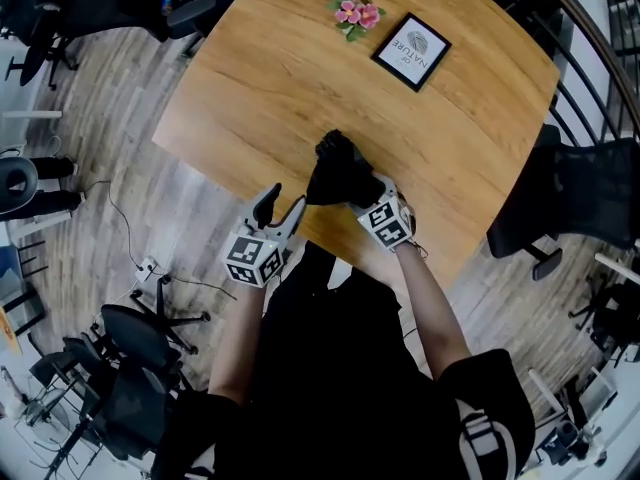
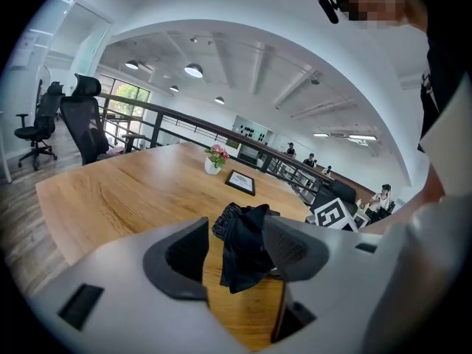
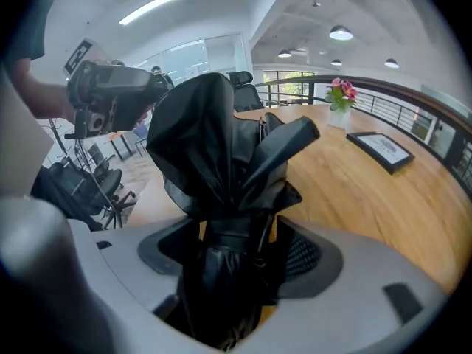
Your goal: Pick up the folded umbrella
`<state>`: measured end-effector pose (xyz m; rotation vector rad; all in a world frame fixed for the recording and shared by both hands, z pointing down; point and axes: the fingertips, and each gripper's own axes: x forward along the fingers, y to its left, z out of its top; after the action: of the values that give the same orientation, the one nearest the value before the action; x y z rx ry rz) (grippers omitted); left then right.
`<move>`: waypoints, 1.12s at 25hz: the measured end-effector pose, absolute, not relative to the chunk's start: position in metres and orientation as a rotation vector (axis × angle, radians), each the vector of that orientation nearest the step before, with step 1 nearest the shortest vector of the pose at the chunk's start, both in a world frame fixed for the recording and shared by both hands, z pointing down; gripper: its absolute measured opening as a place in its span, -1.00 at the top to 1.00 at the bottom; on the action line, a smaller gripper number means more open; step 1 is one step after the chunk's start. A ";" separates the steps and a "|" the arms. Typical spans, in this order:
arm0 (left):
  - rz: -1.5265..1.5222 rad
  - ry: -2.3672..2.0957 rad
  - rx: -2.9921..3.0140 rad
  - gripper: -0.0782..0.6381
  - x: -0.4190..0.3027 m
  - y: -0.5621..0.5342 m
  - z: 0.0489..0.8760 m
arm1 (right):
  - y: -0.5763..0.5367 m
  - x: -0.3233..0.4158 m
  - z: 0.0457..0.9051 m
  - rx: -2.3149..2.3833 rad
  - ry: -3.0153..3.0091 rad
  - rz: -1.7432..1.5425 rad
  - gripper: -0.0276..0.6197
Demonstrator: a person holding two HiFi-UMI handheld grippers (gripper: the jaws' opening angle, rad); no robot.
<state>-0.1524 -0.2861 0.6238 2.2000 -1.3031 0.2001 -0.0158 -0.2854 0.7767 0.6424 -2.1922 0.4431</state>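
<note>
The folded black umbrella (image 1: 338, 166) lies on the wooden table (image 1: 270, 78) near its front edge. My right gripper (image 1: 364, 196) is at the umbrella's near end, jaws wide apart. In the right gripper view the umbrella (image 3: 221, 161) fills the gap of the right gripper (image 3: 236, 255), and I see no firm pinch on it. My left gripper (image 1: 287, 199) hovers at the table edge just left of the umbrella, open with nothing in it. In the left gripper view the umbrella (image 2: 243, 245) lies a little beyond the left gripper (image 2: 240, 255).
A small pot of pink flowers (image 1: 357, 13) and a black-framed picture (image 1: 411, 51) stand at the table's far side. Black office chairs (image 1: 590, 193) stand right of the table, with more at the lower left (image 1: 130, 343). A railing runs behind the table.
</note>
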 end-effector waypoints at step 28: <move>0.189 -1.301 2.238 0.12 -0.162 -0.280 0.611 | -0.294 -0.017 0.791 0.771 -2.072 0.501 0.16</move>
<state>-0.1622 -0.2799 0.6114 2.2376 -1.3010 0.1891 -0.0175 -0.2945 0.7915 0.7715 -2.0718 0.5013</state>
